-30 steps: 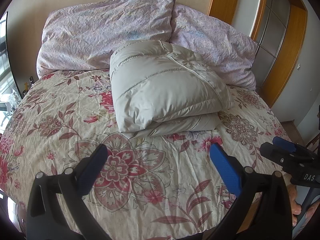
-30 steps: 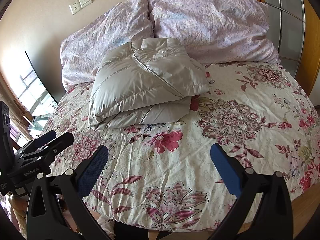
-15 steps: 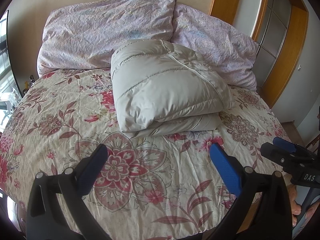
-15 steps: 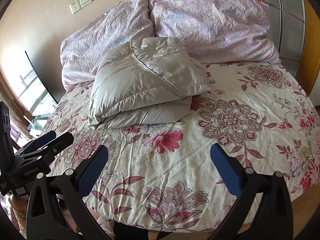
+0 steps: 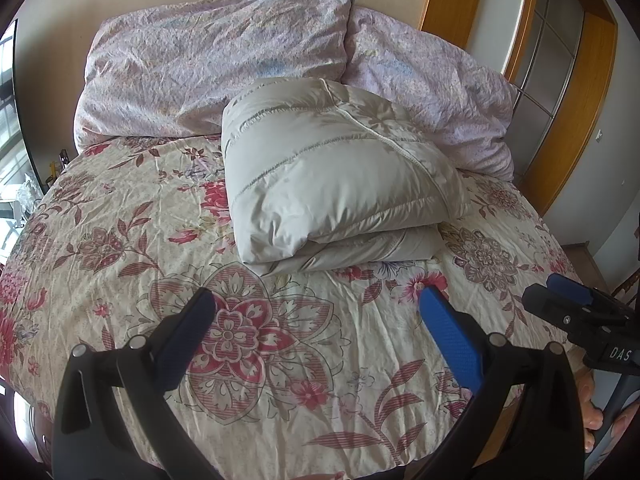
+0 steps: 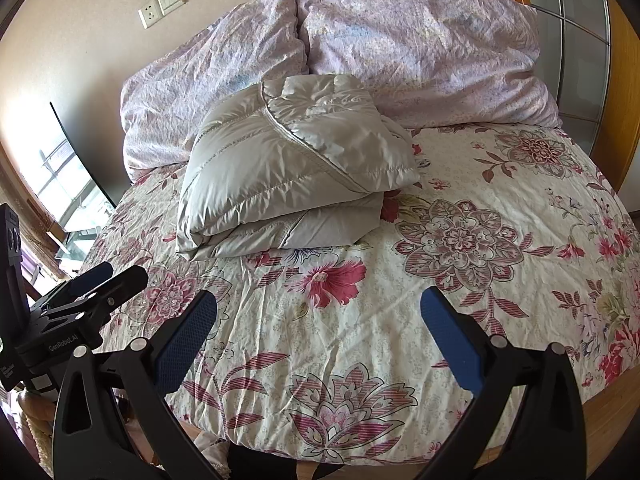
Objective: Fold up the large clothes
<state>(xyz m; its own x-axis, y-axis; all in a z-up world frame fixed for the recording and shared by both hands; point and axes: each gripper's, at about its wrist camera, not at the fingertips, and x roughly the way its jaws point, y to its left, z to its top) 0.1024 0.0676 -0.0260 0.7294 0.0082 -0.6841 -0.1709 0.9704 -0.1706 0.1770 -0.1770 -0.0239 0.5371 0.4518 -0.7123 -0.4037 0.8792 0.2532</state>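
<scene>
Left wrist view, item one: pale grey quilted down jacket [image 5: 336, 184], folded into a thick rectangular bundle of at least two layers, lying on the floral-print cream bedspread [image 5: 248, 360] at about twelve o'clock from my left gripper [image 5: 320, 332], its far edge touching the two lilac crumpled pillows [image 5: 216, 64].

Item two: left gripper, blue-padded fingers spread wide, nothing between them, hovering over the near part of the bed, well apart from the jacket.

Item three: right gripper [image 6: 320, 332], likewise spread wide and empty, with the jacket at about eleven o'clock in its own view. Each tool shows in the other's picture, the right one at three o'clock, the left one at nine o'clock.

Item four: white wall socket and switch [image 6: 162, 4], above the pillows; orange-brown wooden door frame [image 5: 448, 8] at one o'clock.

Status, as I judge it: the folding looks finished. The bundle is compact, edges roughly aligned, no sleeve trailing. What remains, if anything, is a light squaring of the lower layer or withdrawing.
</scene>
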